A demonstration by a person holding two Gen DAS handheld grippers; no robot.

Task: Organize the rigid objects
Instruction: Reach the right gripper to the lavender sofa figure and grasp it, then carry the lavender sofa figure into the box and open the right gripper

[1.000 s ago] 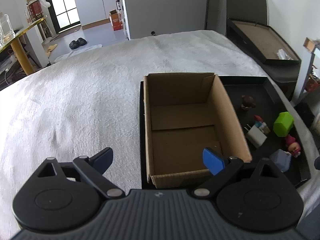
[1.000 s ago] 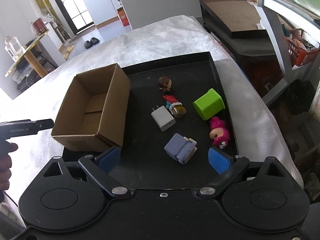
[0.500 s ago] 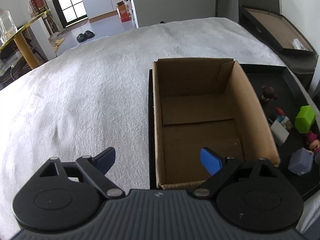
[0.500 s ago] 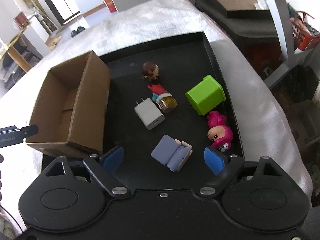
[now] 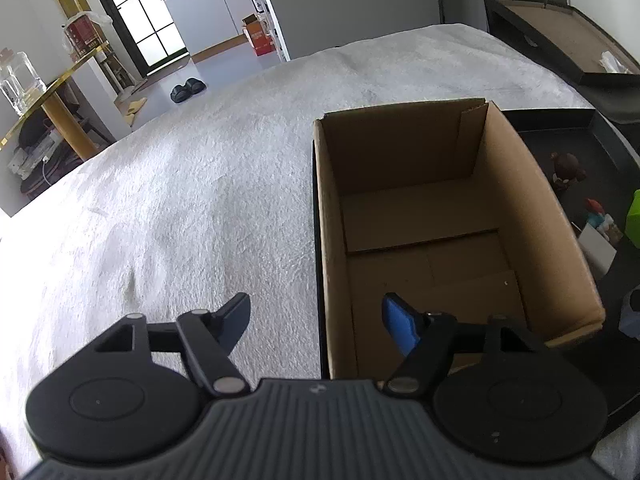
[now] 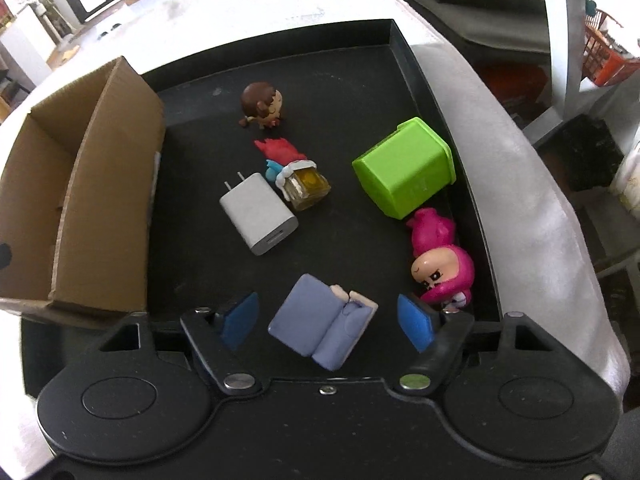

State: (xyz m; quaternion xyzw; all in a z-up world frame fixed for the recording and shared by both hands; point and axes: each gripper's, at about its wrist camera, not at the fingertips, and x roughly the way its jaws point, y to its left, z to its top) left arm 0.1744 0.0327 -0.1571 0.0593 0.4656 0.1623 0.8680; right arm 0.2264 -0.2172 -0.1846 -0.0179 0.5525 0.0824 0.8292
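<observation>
On the tray [image 6: 404,46], the cardboard box [image 6: 108,184] stands left of the charger [image 6: 258,212] and toys.

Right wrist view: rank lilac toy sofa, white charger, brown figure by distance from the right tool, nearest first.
1. Lilac toy sofa: between the open pads of the right tool.
2. White charger: mid-tray, left of centre.
3. Brown figure: far end of the tray.

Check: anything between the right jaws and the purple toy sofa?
Nothing visible. The purple toy sofa lies between the open right gripper pads, which have just been closing, untouched. The pink doll lies just outside the right pad.
</observation>
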